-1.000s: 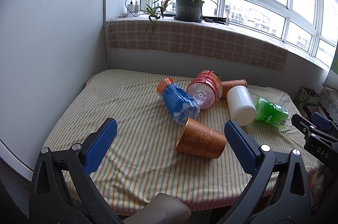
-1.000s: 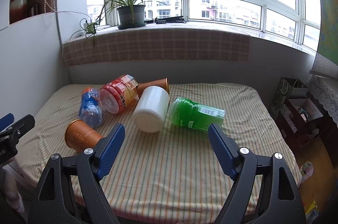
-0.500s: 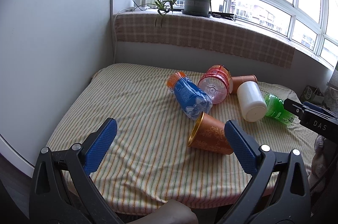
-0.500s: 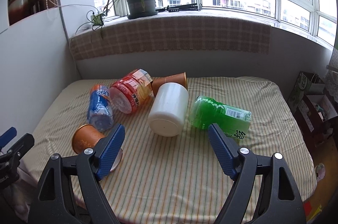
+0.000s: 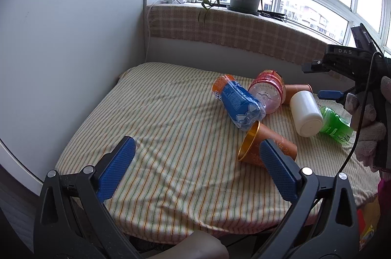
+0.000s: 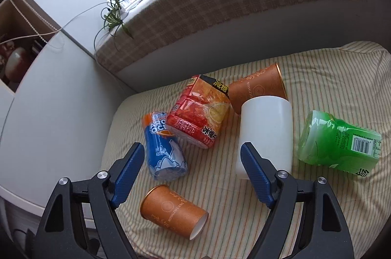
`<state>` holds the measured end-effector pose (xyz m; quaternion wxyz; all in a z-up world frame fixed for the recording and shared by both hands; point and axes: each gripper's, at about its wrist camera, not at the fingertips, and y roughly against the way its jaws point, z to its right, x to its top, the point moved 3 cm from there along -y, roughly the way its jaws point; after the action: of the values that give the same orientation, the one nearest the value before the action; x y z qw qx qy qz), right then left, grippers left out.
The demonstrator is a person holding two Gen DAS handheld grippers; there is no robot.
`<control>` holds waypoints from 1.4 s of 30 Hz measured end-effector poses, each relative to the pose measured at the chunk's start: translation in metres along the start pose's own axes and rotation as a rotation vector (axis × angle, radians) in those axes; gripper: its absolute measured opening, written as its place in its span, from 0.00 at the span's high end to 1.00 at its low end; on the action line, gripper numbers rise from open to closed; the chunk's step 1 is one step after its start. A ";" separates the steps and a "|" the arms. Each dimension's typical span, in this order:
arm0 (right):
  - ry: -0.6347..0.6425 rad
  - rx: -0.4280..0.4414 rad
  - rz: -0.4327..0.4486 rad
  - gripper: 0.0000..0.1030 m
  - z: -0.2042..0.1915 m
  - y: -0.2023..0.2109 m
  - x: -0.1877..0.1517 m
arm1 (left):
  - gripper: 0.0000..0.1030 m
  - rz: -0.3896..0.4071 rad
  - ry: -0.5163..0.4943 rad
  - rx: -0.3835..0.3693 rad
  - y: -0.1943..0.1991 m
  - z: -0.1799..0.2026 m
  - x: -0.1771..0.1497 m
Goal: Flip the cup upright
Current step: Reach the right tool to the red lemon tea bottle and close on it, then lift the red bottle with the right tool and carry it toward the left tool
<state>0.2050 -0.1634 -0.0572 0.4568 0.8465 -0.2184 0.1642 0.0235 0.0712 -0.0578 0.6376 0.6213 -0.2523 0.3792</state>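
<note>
Below both claws spreads the striped cloth-covered table [image 6: 330, 78]. The right claw [image 6: 193, 170], jaws apart and empty, hovers above the clutter; the left claw [image 5: 195, 171], jaws likewise apart, hangs back at the table's near edge. Ahead of the right claw lie three plastic bottle-cups, green [image 6: 337, 144], red [image 6: 200, 112] and blue [image 6: 163, 146], one white cylindrical cup [image 6: 265, 134], and two orange paper cups, all toppled. The nearer orange paper cup [image 6: 171, 210] lies just under the right claw. This looks like the approach step; next, descending to clamp one cup's wall.
</note>
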 end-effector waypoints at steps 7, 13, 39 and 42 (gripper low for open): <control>-0.110 0.007 -0.107 0.22 -0.010 -0.053 0.030 | 0.00 -0.003 0.036 0.018 -0.001 -0.019 -0.003; -0.216 -0.003 -0.164 0.22 -0.005 -0.090 0.045 | 0.00 0.001 0.060 0.035 0.001 -0.034 -0.004; -0.261 -0.139 -0.201 0.23 -0.004 -0.136 0.057 | 0.00 -0.009 0.092 0.044 -0.003 -0.045 -0.006; -0.237 -0.131 -0.188 0.23 -0.008 -0.129 0.057 | 0.00 -0.007 0.085 0.042 -0.003 -0.042 -0.006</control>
<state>0.3197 -0.1064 -0.1163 0.4955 0.8451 -0.2007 0.0050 0.0155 0.1120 -0.0687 0.6357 0.6188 -0.2147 0.4084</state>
